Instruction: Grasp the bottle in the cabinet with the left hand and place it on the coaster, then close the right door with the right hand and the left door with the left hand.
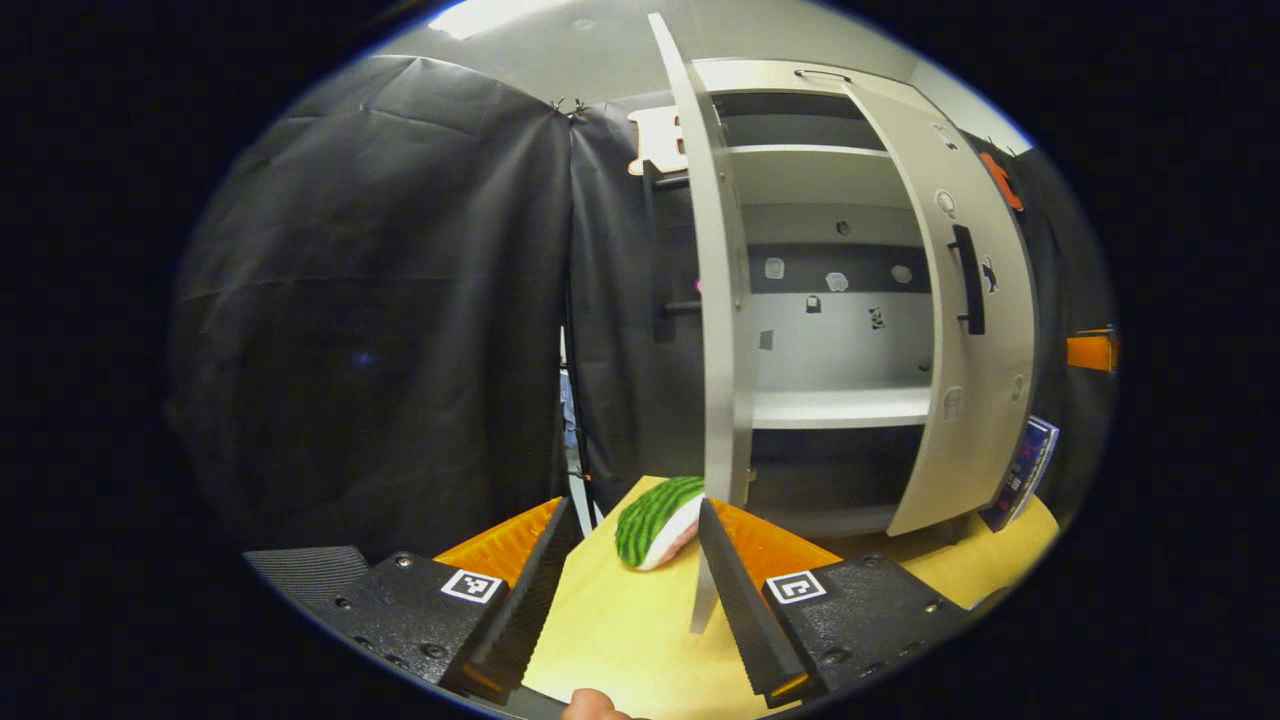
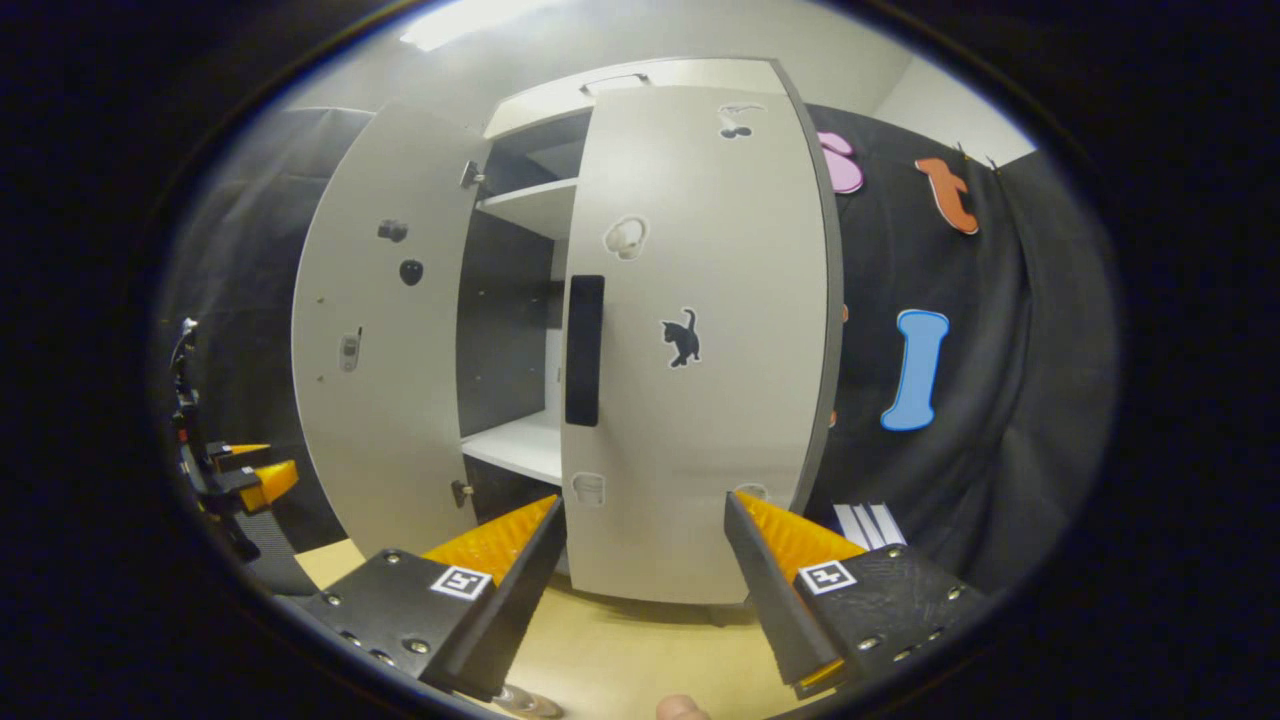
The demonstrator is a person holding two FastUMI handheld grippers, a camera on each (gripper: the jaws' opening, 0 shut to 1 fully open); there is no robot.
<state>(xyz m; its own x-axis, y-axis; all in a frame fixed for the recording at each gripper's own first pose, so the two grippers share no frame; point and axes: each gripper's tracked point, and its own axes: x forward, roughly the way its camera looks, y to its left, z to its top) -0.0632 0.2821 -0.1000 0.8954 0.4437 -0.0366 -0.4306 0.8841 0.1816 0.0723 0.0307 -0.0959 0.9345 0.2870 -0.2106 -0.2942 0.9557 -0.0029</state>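
Standing edge-on before open left claw: left door; watermelon-slice toy beside it; right claw open.

Recording booth, black cloth walls, white cabinet

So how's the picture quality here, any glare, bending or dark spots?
Left gripper view: fisheye bows the left door and right door; the lower cabinet shelf space is in deep shadow. Right gripper view: ceiling light blows out at the top; the right door's straight edge curves; focus looks sharp.
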